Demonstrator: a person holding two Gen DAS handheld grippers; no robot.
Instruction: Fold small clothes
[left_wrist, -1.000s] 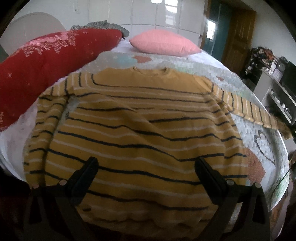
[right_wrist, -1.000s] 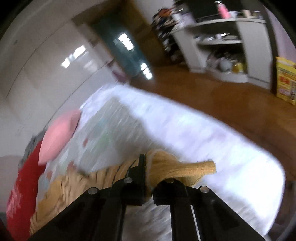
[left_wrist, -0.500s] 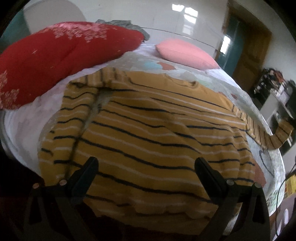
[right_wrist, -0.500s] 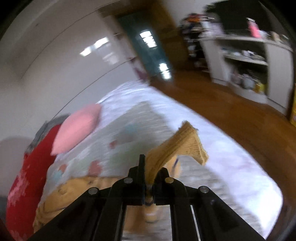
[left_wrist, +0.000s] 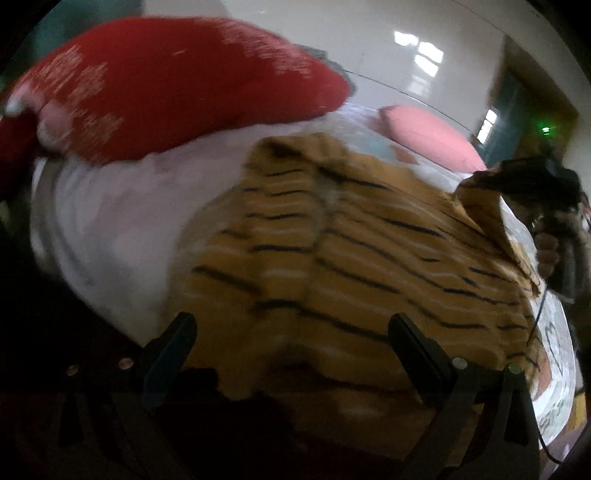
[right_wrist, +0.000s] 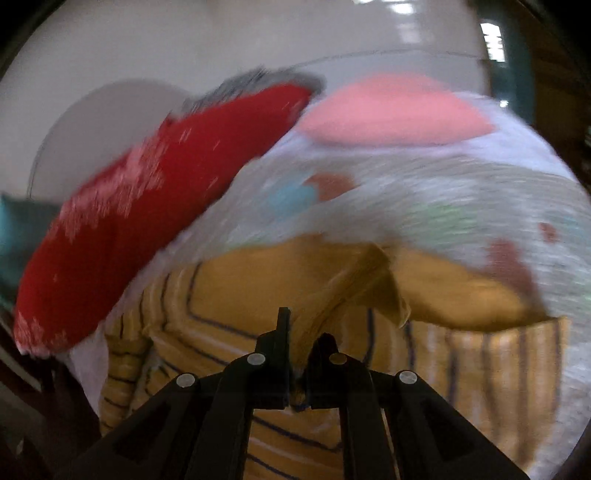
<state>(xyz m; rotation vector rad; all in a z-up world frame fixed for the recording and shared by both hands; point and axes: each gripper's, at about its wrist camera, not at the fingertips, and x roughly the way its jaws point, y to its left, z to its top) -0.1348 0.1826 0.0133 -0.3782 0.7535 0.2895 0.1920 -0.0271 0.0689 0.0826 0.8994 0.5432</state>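
A yellow sweater (left_wrist: 351, 258) with dark stripes lies spread on the bed. My left gripper (left_wrist: 291, 343) hovers open over its near hem, fingers wide apart with nothing between them. My right gripper (right_wrist: 303, 347) is shut on the sweater's right sleeve (right_wrist: 354, 288), which rises from the jaws and drapes back over the sweater body (right_wrist: 236, 288). In the left wrist view the right gripper (left_wrist: 517, 177) shows at the far right, holding the lifted sleeve (left_wrist: 480, 206) above the sweater's right shoulder, with a hand (left_wrist: 546, 251) under it. Both views are blurred.
A big red quilt (left_wrist: 166, 85) lies along the bed's left side and a pink pillow (left_wrist: 424, 133) at its head. The patterned white bedsheet (left_wrist: 103, 221) shows to the left of the sweater. A dark door (left_wrist: 506, 122) stands at the far right.
My right gripper has swung the sleeve from out over the bed's right edge in over the sweater body. My left gripper has shifted left along the hem, still open.
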